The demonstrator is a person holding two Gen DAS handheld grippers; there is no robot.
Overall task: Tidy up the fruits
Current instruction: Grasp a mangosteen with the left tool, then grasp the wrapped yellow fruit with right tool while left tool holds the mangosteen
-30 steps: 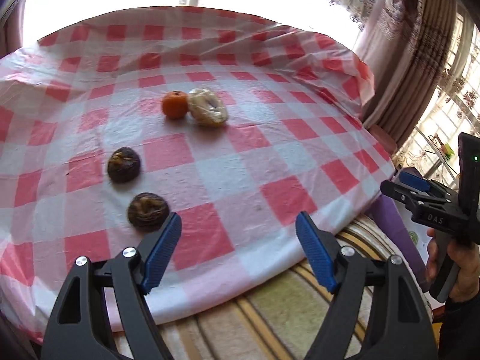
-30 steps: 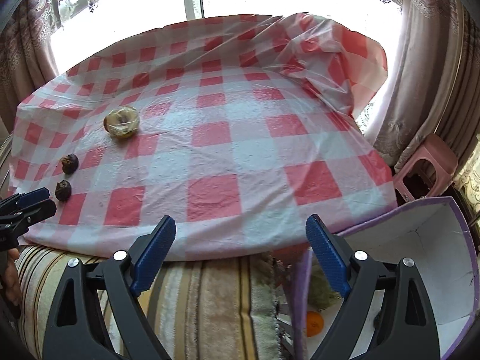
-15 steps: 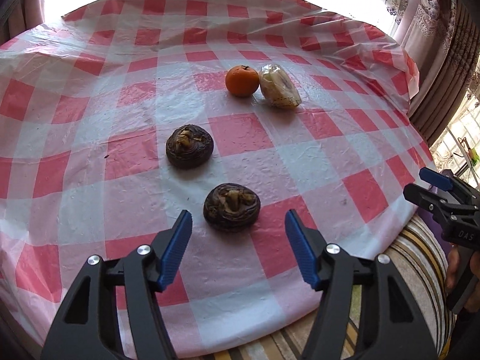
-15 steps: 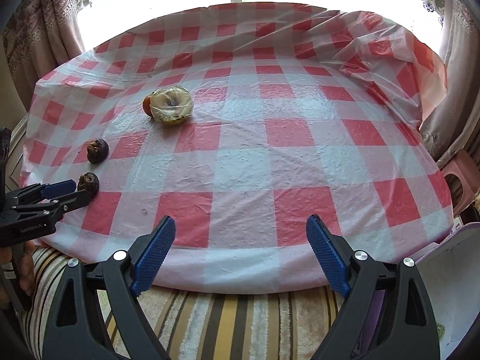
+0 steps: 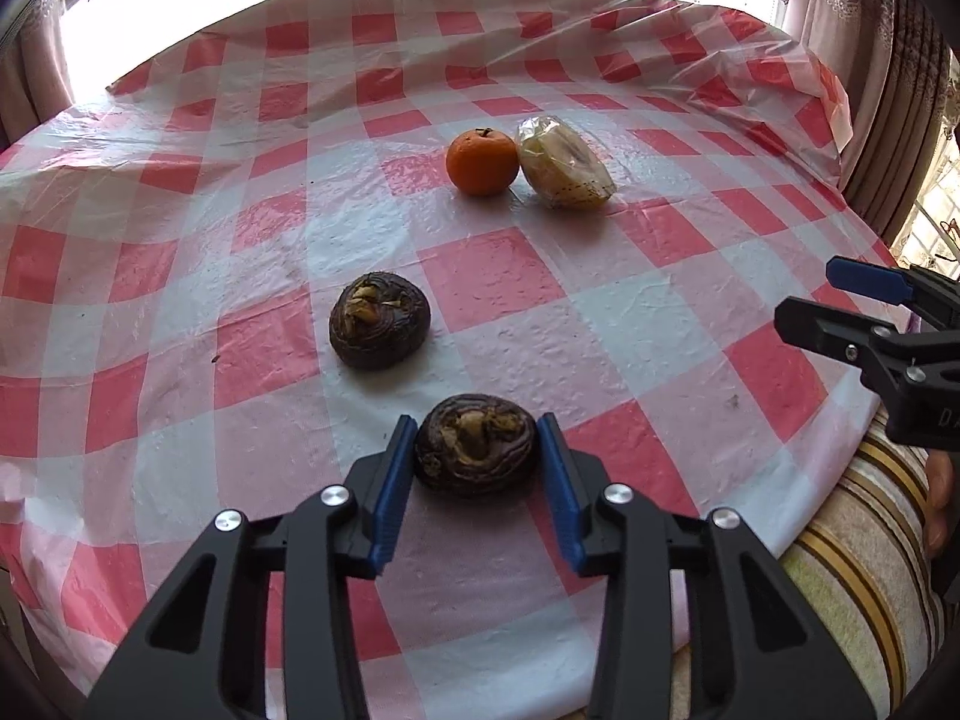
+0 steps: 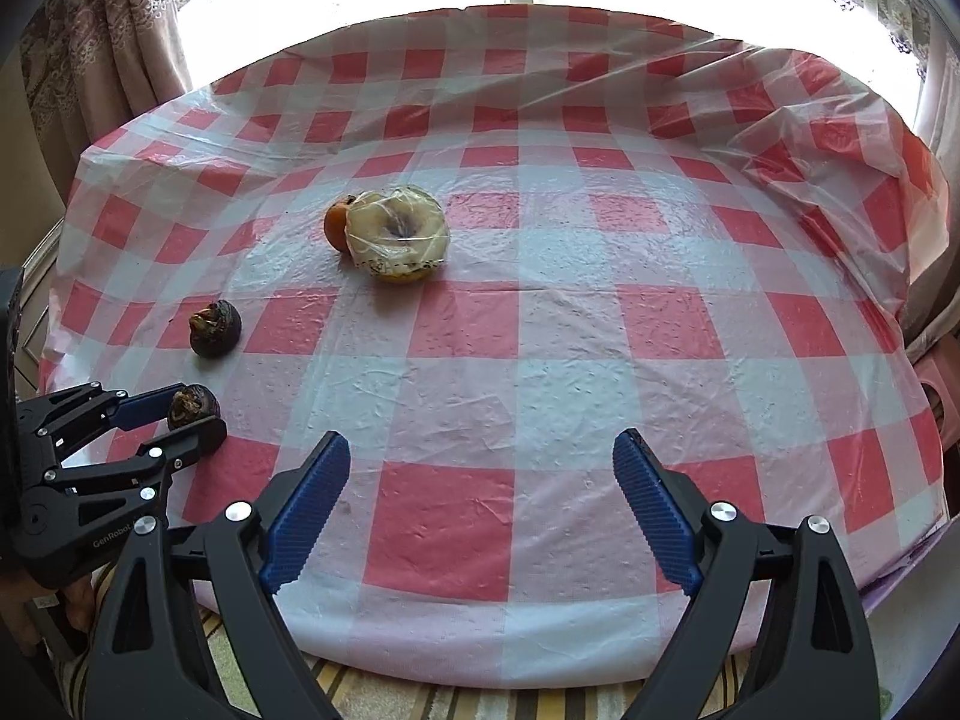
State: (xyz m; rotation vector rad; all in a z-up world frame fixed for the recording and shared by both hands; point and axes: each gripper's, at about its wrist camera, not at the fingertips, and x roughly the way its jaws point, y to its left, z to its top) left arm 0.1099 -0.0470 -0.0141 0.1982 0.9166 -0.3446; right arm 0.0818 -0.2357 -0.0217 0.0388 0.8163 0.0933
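My left gripper (image 5: 477, 450) is shut on the near dark brown fruit (image 5: 475, 450), which rests on the red-and-white checked tablecloth (image 5: 180, 252); it also shows in the right wrist view (image 6: 191, 408). A second dark brown fruit (image 5: 379, 329) lies just beyond. An orange (image 5: 482, 161) and a plastic-wrapped pale fruit (image 5: 564, 171) touch each other farther back. My right gripper (image 6: 480, 504) is open and empty above the table's near edge; it shows at the right of the left wrist view (image 5: 840, 306).
Patterned curtains (image 6: 108, 42) hang by the bright window behind the table. A striped cushion (image 5: 852, 570) lies below the near table edge. The tablecloth is bunched up at the far right (image 6: 840, 120).
My left gripper moved forward and closed its fingers around the near dark fruit. My right gripper moved forward over the table edge, still open.
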